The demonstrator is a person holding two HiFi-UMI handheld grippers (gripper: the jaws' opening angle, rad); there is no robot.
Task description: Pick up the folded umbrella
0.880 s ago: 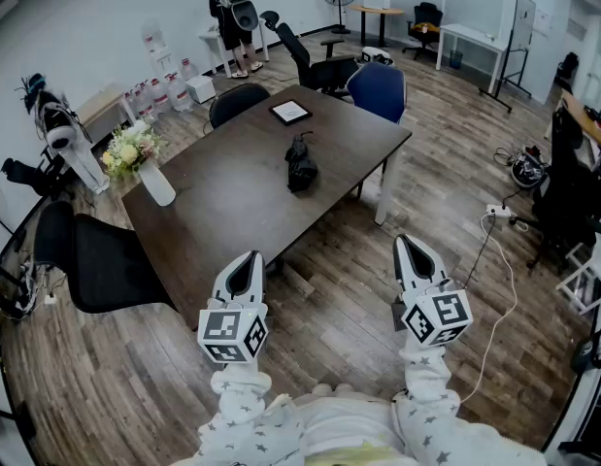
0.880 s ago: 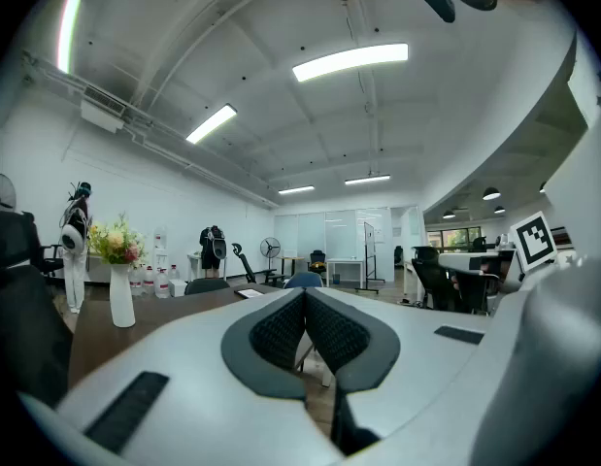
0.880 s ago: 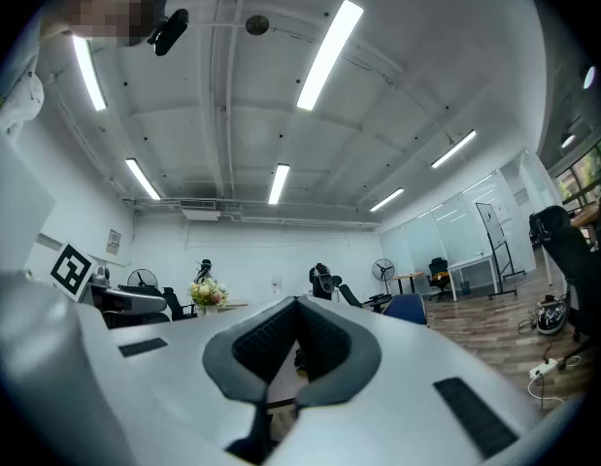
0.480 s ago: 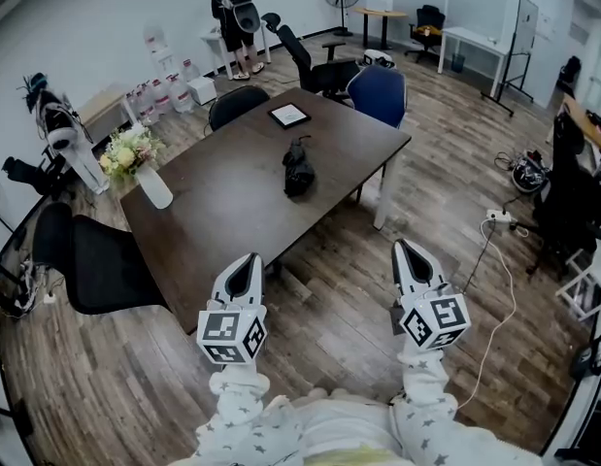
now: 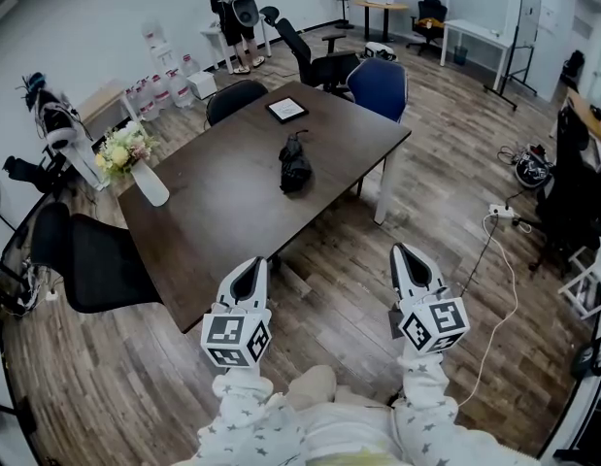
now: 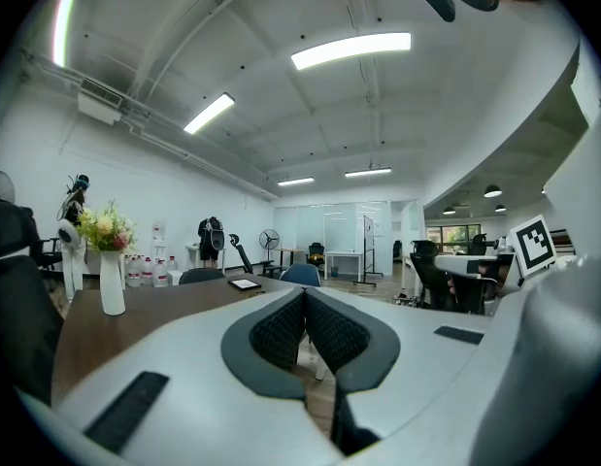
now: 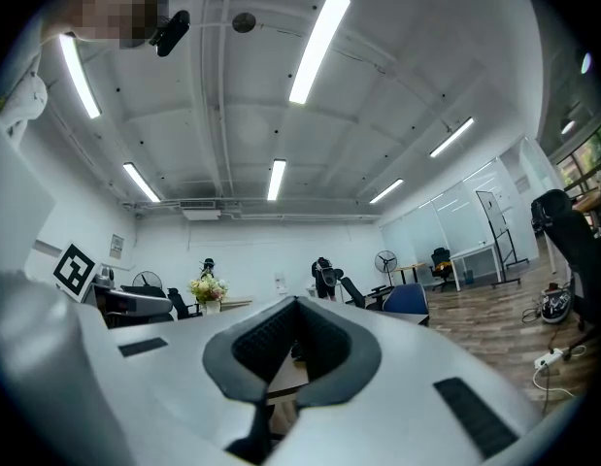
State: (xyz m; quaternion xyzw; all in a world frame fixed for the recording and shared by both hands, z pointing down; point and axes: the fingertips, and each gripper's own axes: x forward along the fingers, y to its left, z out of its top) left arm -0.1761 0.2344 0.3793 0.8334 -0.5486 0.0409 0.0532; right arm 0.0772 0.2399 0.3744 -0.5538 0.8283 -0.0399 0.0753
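The folded black umbrella [image 5: 294, 163] lies on the dark brown table [image 5: 222, 212], near its middle, in the head view. Both grippers hang in front of the body, well short of the umbrella. My left gripper [image 5: 252, 263] points at the table's near corner and its jaws are shut with nothing in them. My right gripper [image 5: 402, 250] hovers over the wood floor to the right of the table, also shut and holding nothing. In the left gripper view [image 6: 305, 295] and the right gripper view [image 7: 295, 305] the pads meet, and the umbrella does not show.
A white vase of flowers [image 5: 145, 168] stands at the table's left end and a tablet [image 5: 287, 110] lies at its far end. A black chair [image 5: 96, 265] sits at the near left, a blue chair [image 5: 378, 85] at the far right. A white cable [image 5: 501, 260] runs across the floor.
The table and umbrella have drifted slightly up and left in the head view. A knee now shows at the bottom. Both grippers stay shut and keep their places before the body.
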